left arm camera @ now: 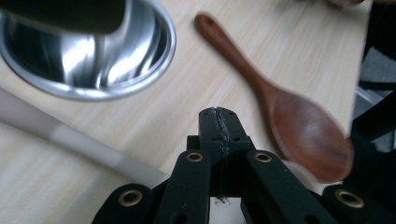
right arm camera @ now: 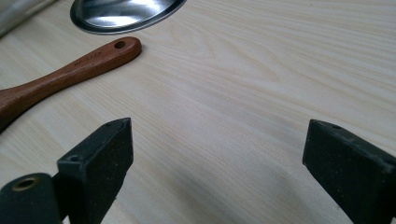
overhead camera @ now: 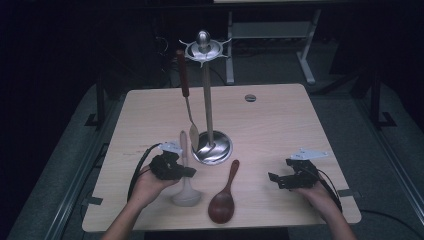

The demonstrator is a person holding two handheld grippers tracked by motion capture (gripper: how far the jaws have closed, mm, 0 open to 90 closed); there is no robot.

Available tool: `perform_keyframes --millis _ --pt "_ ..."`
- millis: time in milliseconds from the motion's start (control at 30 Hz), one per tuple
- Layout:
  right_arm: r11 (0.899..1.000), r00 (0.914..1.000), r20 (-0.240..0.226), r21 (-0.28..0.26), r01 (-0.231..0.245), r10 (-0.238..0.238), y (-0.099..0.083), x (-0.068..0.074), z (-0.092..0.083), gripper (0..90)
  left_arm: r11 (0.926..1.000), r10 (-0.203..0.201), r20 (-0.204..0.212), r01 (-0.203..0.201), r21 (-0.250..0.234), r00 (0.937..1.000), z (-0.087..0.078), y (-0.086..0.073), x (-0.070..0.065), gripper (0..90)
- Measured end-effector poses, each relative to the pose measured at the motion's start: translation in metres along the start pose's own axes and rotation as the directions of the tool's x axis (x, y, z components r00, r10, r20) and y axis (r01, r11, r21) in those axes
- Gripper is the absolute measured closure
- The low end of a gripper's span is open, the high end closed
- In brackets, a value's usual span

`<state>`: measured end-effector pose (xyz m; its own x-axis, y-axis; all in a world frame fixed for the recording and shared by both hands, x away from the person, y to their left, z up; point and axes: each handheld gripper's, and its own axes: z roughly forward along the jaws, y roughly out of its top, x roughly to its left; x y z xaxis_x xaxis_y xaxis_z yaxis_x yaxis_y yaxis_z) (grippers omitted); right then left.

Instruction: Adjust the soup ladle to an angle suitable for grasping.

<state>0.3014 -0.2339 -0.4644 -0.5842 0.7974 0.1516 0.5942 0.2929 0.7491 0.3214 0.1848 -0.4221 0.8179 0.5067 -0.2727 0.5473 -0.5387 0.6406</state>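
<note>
Nearest, the left tool (overhead camera: 172, 167) hangs closed and empty over the pale ladle (overhead camera: 186, 192); the right tool (overhead camera: 292, 179) gapes open. It looks light, stiff, smooth plastic; I'd pinch the slim handle mid-length.

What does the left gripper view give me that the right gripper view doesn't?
Left gripper view alone: the shut left gripper, the wooden spoon's bowl, and the pale ladle handle running beside the jaws. Right gripper view alone: the open right gripper above bare table. Both share the wooden spoon's handle and the stand's steel base.
</note>
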Motion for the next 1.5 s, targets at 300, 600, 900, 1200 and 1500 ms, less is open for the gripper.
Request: perform_keyframes --millis 300,600,900,1200,1500 --pt "1.0 0.9999 -0.001 0.001 0.013 -0.013 0.0 0.0 0.001 8.5 0.9968 -0.039 -0.007 0.039 0.07 0.9992 0.017 -0.016 0.009 89.9" --pt "1.0 0.9997 0.003 0.009 0.026 -0.026 0.0 0.001 0.001 8.5 0.9953 -0.045 -0.005 0.045 0.085 0.999 0.023 -0.02 0.007 89.9" --pt "0.999 0.9994 0.002 0.002 0.036 -0.036 0.0 0.001 0.001 8.5 0.993 -0.035 0.003 0.035 0.113 0.9994 0.017 -0.023 0.009 90.0" --pt "0.999 0.9995 0.005 0.001 0.032 -0.032 0.0 0.001 0.001 8.5 0.9913 -0.061 -0.006 0.061 0.117 0.9981 0.003 -0.035 0.009 90.0" --pt "1.0 0.9996 0.009 -0.004 0.028 -0.028 0.001 0.001 0.0 8.6 0.9893 -0.073 -0.047 0.078 0.123 0.9963 -0.016 -0.047 0.013 90.0"
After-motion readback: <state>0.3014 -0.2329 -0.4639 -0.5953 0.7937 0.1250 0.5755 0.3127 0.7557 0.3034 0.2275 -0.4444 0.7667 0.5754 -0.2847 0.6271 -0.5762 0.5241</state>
